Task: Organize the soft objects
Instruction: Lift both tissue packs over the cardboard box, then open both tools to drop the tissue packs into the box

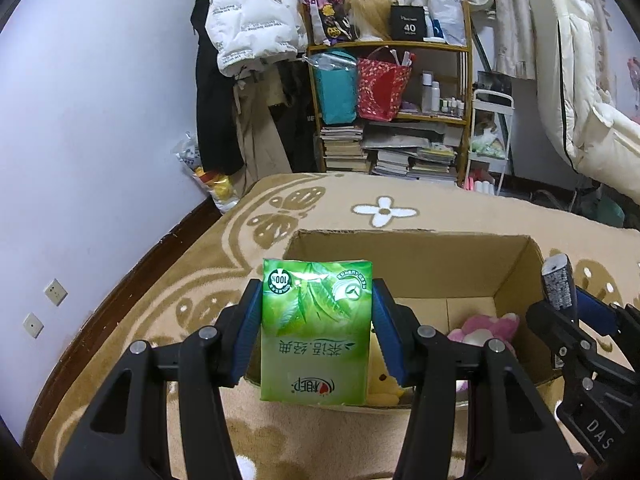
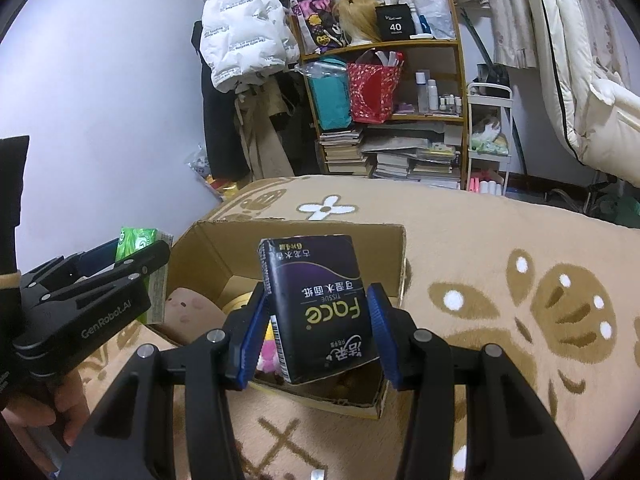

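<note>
My left gripper (image 1: 317, 320) is shut on a green tissue pack (image 1: 316, 332) and holds it over the near left edge of an open cardboard box (image 1: 400, 256). My right gripper (image 2: 318, 320) is shut on a dark purple tissue pack (image 2: 316, 312), held tilted above the same box (image 2: 304, 236). Inside the box lie a pink plush (image 1: 484, 328), a yellow plush (image 1: 384, 388) and a brown plush (image 2: 192, 312). The right gripper shows at the right of the left wrist view (image 1: 560, 292); the left gripper with the green pack (image 2: 134, 242) shows at the left of the right wrist view.
The box stands on a beige patterned blanket (image 1: 400, 208). Behind are a wooden shelf (image 1: 388, 44) with bags, bottles and stacked books, hanging coats (image 1: 252, 20), a white cart (image 1: 490, 136) and a purple wall (image 1: 100, 120).
</note>
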Tool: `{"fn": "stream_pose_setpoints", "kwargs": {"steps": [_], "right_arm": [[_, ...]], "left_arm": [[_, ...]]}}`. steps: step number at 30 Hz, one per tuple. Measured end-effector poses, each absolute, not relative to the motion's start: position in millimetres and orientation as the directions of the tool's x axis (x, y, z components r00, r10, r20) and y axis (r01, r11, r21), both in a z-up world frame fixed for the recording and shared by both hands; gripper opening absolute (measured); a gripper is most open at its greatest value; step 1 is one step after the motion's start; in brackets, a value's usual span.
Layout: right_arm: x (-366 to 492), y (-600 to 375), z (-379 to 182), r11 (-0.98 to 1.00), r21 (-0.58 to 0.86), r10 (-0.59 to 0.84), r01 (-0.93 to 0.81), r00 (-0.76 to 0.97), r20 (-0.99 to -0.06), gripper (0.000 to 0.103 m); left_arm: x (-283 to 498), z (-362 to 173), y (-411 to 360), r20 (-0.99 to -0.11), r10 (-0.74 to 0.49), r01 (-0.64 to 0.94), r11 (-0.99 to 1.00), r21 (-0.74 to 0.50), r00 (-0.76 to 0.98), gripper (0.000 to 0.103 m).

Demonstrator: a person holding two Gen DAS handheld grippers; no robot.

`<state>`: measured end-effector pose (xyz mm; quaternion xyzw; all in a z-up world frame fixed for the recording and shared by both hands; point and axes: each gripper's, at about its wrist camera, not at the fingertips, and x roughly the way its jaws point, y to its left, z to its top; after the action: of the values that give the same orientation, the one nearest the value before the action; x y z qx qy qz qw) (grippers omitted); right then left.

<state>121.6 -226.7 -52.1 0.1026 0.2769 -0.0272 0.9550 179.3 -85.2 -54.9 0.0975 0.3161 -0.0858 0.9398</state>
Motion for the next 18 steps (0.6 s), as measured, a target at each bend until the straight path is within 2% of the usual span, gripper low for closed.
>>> {"fn": "stream_pose_setpoints", "kwargs": {"steps": [18], "right_arm": [[133, -229, -61, 0.976, 0.176, -0.005, 0.125, 0.827, -0.562, 0.052]], "left_arm": [[183, -62, -88, -0.624, -0.142, 0.257, 0.961, 0.097, 0.768, 0.052]]}}
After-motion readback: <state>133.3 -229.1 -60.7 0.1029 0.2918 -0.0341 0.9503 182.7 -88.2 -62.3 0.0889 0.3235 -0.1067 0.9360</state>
